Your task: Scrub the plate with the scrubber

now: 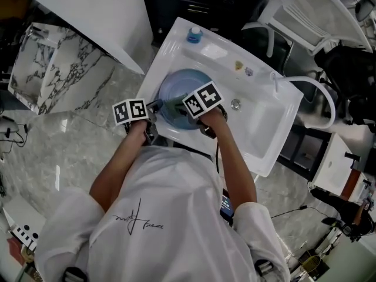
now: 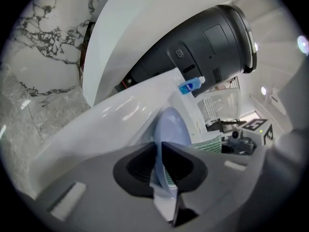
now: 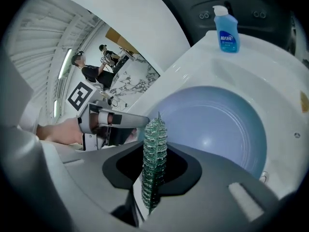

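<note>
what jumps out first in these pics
A pale blue plate sits in the white sink, its rim pinched in the left claw. The right claw grips a green scrubber over the plate, and a blue bottle stands on the sink's far corner.

In the left gripper view the left gripper (image 2: 160, 146) is taking the lower edge of the plate (image 2: 171, 127) between its jaws and hiding it. The plate is covering most of the scrubber (image 2: 208, 144) (only a green striped strip is showing). In the right gripper view the right gripper (image 3: 155, 151) is hiding the scrubber's lower end and the plate's near part. The print on the bottle (image 3: 226, 30) is looking too blurred to read. In the head view the two cubes (image 1: 202, 98) are covering both pairs of jaws, the scrubber and the plate's near rim.
</note>
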Motion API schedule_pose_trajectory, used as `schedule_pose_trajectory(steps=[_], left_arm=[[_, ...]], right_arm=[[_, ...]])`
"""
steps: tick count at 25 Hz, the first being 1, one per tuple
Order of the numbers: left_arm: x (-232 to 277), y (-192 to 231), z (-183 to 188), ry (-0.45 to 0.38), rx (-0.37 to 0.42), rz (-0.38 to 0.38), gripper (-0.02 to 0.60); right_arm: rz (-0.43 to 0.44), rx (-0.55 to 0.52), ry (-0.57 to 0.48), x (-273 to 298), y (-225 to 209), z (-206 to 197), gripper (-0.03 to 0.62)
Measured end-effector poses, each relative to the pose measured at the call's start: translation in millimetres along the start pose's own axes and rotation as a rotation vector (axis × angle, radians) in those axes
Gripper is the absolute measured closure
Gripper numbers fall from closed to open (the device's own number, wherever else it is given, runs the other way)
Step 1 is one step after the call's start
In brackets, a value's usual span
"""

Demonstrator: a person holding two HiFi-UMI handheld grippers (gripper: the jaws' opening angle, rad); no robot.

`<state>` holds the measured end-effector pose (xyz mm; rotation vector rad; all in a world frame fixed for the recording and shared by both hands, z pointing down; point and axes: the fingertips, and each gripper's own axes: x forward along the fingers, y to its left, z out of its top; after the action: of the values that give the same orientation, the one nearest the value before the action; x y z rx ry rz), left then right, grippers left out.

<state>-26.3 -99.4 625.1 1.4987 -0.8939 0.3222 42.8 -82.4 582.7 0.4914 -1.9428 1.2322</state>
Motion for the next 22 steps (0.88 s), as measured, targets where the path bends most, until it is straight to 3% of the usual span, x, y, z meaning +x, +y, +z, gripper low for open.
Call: schedule_pose_trajectory(steps=[7,22], left_arm=[[0.9,1.6,0.7,0.009,-0.024,-0.015,0.486],[3.6,6.2,5.1,0.046,-0.016,0.016,0.495]], right_arm=[[0.066,0.079,0.096,19.1,-9.7,11.4,0.528],[-0.022,0.002,0.104,28.8,-33.8,39.7,0.526]])
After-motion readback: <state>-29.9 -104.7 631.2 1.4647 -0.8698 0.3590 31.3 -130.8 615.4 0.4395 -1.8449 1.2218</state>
